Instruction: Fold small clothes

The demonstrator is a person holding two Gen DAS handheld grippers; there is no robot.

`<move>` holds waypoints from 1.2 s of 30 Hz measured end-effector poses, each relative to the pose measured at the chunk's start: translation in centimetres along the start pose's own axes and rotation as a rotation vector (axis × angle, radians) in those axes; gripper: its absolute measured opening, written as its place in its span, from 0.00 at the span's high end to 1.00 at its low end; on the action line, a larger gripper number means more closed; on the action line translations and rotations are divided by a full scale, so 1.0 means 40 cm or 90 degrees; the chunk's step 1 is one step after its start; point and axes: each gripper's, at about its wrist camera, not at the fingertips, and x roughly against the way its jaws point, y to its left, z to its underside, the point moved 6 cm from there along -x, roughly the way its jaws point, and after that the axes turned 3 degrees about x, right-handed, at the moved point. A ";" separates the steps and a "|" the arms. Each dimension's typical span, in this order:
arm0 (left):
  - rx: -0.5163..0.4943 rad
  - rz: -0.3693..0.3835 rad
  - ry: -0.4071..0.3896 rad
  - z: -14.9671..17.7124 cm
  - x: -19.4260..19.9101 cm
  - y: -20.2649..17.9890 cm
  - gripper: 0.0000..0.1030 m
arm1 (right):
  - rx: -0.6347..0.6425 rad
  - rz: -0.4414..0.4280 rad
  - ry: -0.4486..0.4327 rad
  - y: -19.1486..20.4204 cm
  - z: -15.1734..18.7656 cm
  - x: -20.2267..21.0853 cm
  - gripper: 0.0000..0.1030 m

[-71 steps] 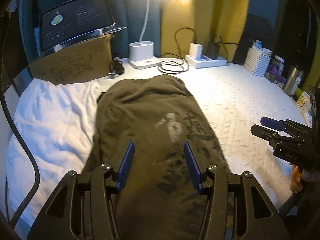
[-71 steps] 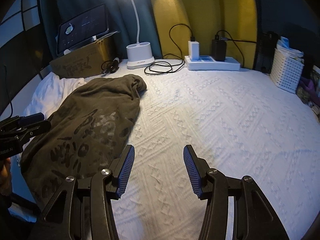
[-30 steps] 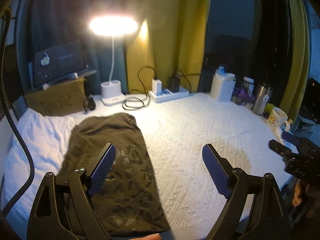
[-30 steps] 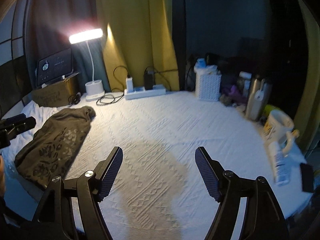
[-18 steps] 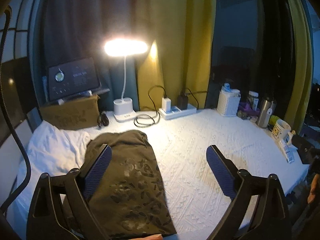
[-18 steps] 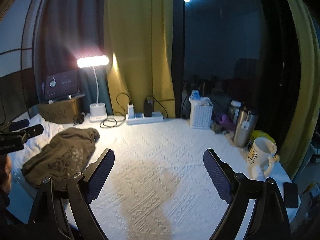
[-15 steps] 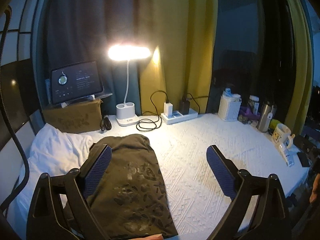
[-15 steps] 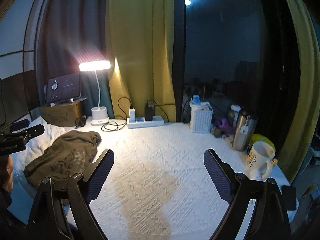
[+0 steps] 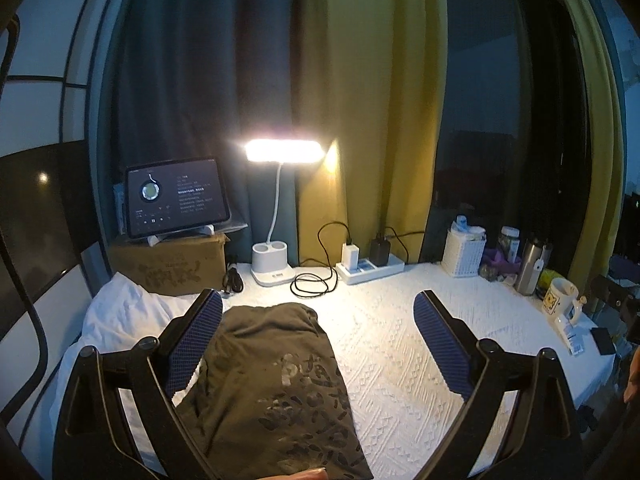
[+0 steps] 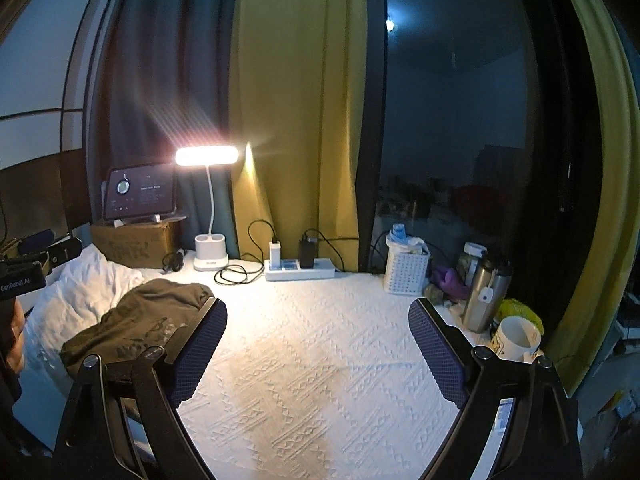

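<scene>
Both hand-held grippers — left [image 9: 318, 332], right [image 10: 318, 338] — gape empty, having just widened; the shirt [image 9: 272, 384] lies below the left.

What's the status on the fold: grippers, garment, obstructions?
Left gripper and right gripper open, empty, jaws just widened. Olive garment lies folded on white cloth, untouched. Nothing in the way.

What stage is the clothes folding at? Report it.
Done: the olive printed garment lies folded into a narrow strip beside the white cloth on the table. In hand: nothing; the left gripper and right gripper hang over the table, jaws wide open and empty. Left: possibly another fold.
</scene>
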 end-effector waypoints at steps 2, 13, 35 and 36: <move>0.006 0.003 -0.003 -0.007 0.007 0.008 0.07 | 0.006 0.002 -0.009 0.005 -0.014 0.015 0.09; 0.014 0.007 -0.046 -0.053 0.070 0.031 0.06 | 0.019 0.023 -0.059 0.015 -0.081 0.097 0.08; 0.025 -0.004 -0.038 -0.047 0.103 0.052 0.02 | 0.013 0.016 -0.069 0.016 -0.079 0.130 0.04; 0.025 -0.004 -0.037 -0.046 0.102 0.052 0.02 | 0.012 0.016 -0.068 0.016 -0.077 0.128 0.04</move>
